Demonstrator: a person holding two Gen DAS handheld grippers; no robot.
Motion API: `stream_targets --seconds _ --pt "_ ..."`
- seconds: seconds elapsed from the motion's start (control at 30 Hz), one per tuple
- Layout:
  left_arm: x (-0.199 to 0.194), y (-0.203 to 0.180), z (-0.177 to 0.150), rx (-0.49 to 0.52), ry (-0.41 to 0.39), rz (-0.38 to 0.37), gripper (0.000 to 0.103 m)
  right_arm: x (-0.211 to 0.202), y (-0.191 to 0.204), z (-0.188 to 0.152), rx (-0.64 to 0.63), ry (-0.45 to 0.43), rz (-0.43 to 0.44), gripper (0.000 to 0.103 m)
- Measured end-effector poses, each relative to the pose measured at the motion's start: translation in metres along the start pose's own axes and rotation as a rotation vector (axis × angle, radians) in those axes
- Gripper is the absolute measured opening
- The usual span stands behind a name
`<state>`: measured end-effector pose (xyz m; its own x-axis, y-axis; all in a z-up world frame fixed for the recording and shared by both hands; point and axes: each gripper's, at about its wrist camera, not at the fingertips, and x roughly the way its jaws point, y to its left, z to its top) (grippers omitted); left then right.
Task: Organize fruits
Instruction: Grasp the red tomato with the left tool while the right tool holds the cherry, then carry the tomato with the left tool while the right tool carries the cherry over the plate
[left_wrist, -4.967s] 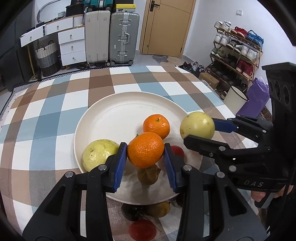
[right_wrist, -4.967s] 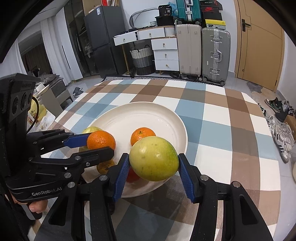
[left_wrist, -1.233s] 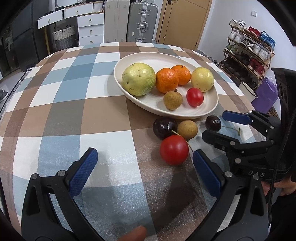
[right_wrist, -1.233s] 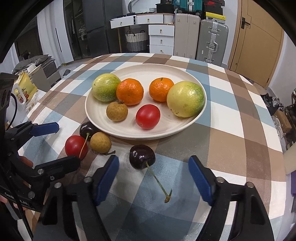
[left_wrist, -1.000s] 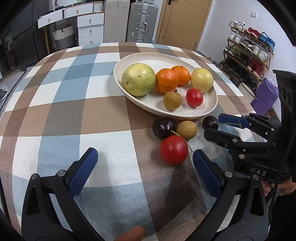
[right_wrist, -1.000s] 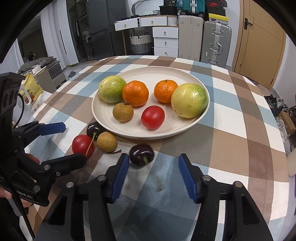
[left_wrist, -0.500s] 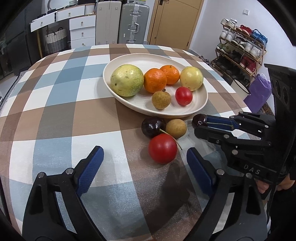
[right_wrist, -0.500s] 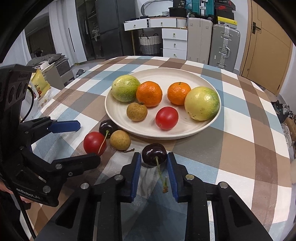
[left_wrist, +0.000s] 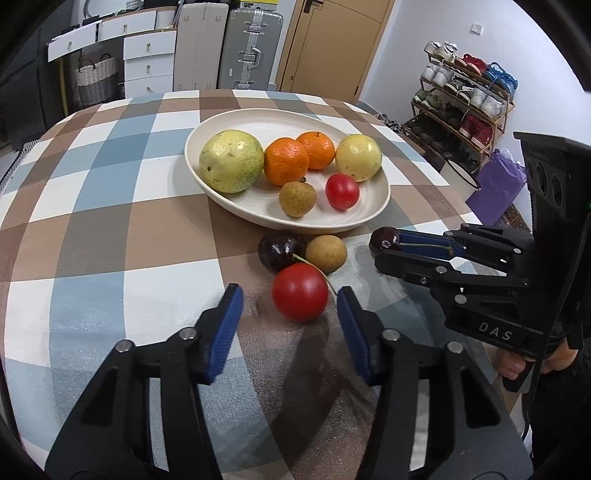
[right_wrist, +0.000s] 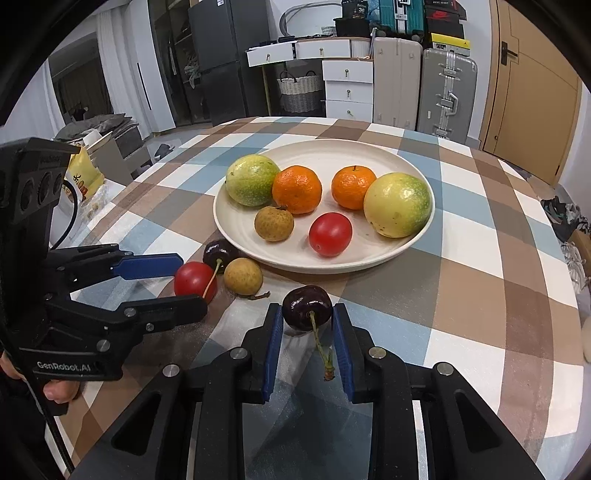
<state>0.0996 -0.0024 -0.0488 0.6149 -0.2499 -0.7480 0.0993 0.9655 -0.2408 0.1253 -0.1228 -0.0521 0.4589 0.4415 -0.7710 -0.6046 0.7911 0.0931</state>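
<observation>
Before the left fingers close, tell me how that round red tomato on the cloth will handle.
The round red tomato looks smooth and glossy, so it may slip. Being round and loose on the checked tablecloth, it would probably roll if nudged. It likely bruises under hard squeezing.

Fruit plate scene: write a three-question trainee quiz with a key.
1. How many fruits lie on the plate?
2. True or false: the right tool is shut on a dark cherry.
3. Which fruit sits between the left tool's pads? A) an orange B) a red tomato C) a longan

Key:
1. Six.
2. True.
3. B: the red tomato on the tablecloth. The pads have just been closing on it, with gaps showing either side.
</observation>
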Motion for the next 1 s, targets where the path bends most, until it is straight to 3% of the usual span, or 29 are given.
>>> stream_targets --seconds 0.17,1.0 --pt "0.0 -0.007 -0.003 0.025 0.009 -0.016 0.029 -0.005 -0.003 -0.002 0.008 -0.007 -0.003 0.028" --pt "-0.031 -0.014 -0.005 0.025 -0.061 -0.013 0.027 -0.031 -0.004 -0.004 0.024 -0.055 0.018 0.028"
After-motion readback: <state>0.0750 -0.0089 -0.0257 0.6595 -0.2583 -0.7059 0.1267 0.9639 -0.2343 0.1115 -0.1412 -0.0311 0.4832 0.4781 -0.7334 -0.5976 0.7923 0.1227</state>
